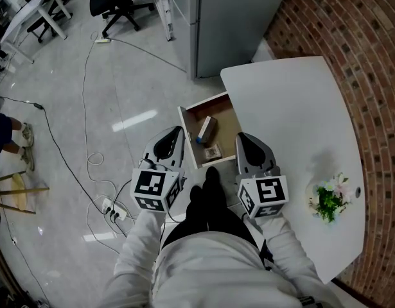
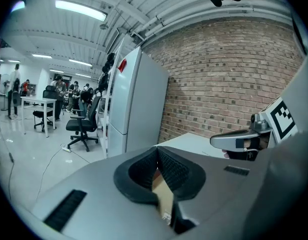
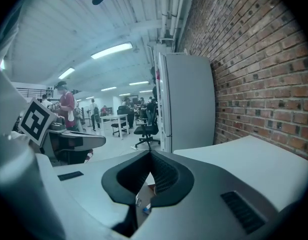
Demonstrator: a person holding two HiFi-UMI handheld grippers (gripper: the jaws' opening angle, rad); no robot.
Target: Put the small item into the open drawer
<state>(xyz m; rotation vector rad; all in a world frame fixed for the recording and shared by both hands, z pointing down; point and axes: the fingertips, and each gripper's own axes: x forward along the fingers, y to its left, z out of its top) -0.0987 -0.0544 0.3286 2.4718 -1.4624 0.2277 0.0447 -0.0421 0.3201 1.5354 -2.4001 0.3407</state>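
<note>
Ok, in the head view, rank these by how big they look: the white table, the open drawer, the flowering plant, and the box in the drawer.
Largest to smallest:
1. white table
2. open drawer
3. flowering plant
4. box

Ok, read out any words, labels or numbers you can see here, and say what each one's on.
No text here can be read.
Left cube and right cube: black-and-white square patterns, no letters.
Box in the drawer: print too small to read.
Red sticker on the fridge: too blurred to read.
</note>
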